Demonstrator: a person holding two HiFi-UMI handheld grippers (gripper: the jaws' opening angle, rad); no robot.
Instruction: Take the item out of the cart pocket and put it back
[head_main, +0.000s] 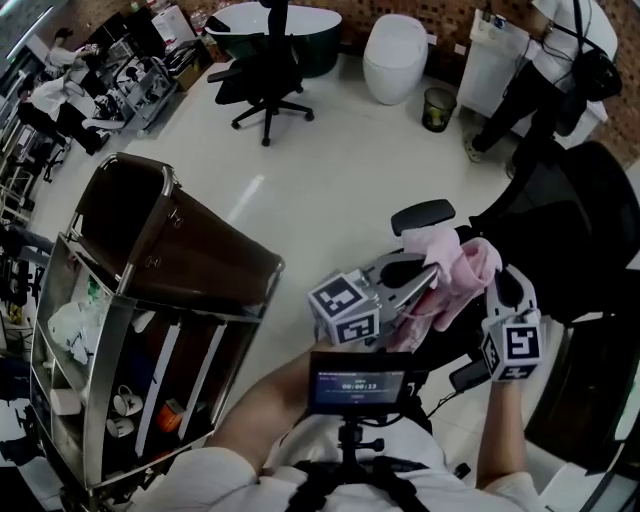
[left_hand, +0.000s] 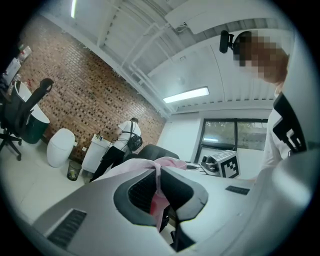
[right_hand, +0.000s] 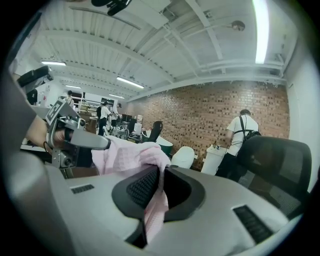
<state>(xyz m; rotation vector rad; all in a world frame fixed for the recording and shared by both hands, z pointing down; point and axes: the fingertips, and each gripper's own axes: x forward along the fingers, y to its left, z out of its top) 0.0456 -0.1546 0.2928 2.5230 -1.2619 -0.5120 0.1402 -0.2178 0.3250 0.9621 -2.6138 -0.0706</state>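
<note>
Pinching cloth (head_main: 460, 262) tight in left hand-held gripper (left_hand: 159, 186) and right hand-held gripper (right_hand: 160, 186). Swing over to cart (head_main: 130, 265) pocket, slackening neither pinch.

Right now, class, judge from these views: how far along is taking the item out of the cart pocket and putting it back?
Done: the pink cloth is out, held clear of the cart. In hand: the left claw and the right claw are both shut on it. Left: putting it back into the cart.
</note>
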